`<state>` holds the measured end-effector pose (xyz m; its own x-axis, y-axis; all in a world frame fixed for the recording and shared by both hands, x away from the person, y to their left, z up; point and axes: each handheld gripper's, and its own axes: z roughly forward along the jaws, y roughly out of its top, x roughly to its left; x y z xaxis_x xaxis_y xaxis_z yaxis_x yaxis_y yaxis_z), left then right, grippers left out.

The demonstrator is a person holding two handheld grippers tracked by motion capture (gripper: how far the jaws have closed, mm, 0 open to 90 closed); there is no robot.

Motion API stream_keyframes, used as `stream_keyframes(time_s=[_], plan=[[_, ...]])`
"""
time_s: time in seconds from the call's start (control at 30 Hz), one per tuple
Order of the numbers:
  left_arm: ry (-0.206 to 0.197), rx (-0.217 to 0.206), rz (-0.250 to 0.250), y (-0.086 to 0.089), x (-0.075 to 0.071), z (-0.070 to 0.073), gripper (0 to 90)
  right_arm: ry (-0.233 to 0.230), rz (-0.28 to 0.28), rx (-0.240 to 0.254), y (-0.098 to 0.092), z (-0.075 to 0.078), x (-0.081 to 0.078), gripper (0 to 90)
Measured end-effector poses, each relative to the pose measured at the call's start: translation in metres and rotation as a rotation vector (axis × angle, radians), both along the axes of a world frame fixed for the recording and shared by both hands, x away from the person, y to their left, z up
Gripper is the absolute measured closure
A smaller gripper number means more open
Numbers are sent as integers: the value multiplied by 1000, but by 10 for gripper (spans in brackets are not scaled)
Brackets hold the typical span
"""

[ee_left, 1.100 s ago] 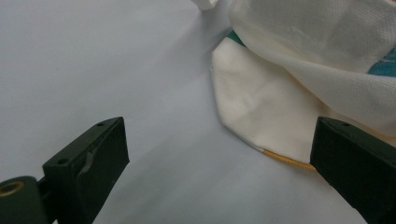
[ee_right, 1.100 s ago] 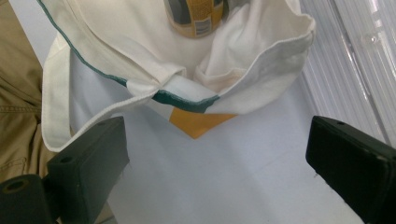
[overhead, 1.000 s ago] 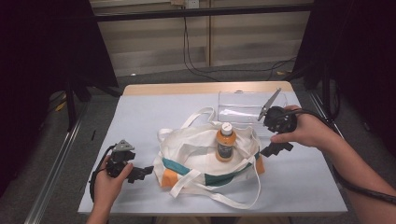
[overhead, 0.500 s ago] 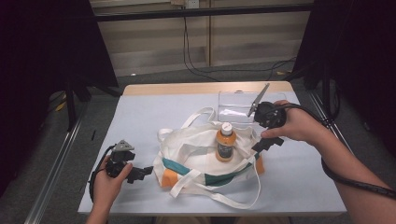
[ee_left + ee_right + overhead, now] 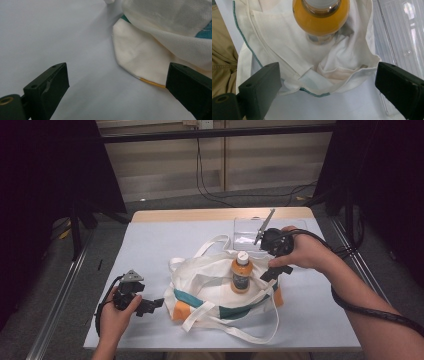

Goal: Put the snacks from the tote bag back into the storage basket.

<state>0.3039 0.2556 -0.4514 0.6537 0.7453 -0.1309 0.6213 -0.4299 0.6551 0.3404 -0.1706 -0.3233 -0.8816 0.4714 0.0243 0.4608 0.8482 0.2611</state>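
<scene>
A: Why does the bottle [image 5: 241, 273] stand upright inside the bag [image 5: 220, 285]?
B: Probably so the right gripper [image 5: 276, 270], jaws wide above the bag's rim, can take it by the neck.
A: And the left gripper [image 5: 148, 305]?
B: Wide open, empty, just beside the bag's corner, likely to steady it.

Overhead light is brightening the pale blue-grey table top [image 5: 165, 245] while the surroundings are lying in near darkness. Glare is flashing off the clear plastic tray [image 5: 402, 30]. The black gripper jaws are blurring close up, perhaps from nearness.
</scene>
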Motion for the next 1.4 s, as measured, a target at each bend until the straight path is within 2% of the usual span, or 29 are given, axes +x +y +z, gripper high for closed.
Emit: stream_keyframes(time_s=[0.8,0.83,0.9,0.93,1.1,1.4], plan=[[10,9,-16,-1,0,1,45,21,34,-24,32,-14,15,78],[10,10,-16,-1,0,1,45,12,43,-21,33,-15,16,79],[9,10,-17,-1,0,1,45,21,33,-22,36,-16,17,81],[10,10,-17,-1,0,1,45,16,54,-21,38,-18,19,82],[11,9,-17,-1,0,1,45,25,38,-26,43,-20,20,84],[14,9,-18,-1,0,1,45,29,54,-33,49,-24,24,97]])
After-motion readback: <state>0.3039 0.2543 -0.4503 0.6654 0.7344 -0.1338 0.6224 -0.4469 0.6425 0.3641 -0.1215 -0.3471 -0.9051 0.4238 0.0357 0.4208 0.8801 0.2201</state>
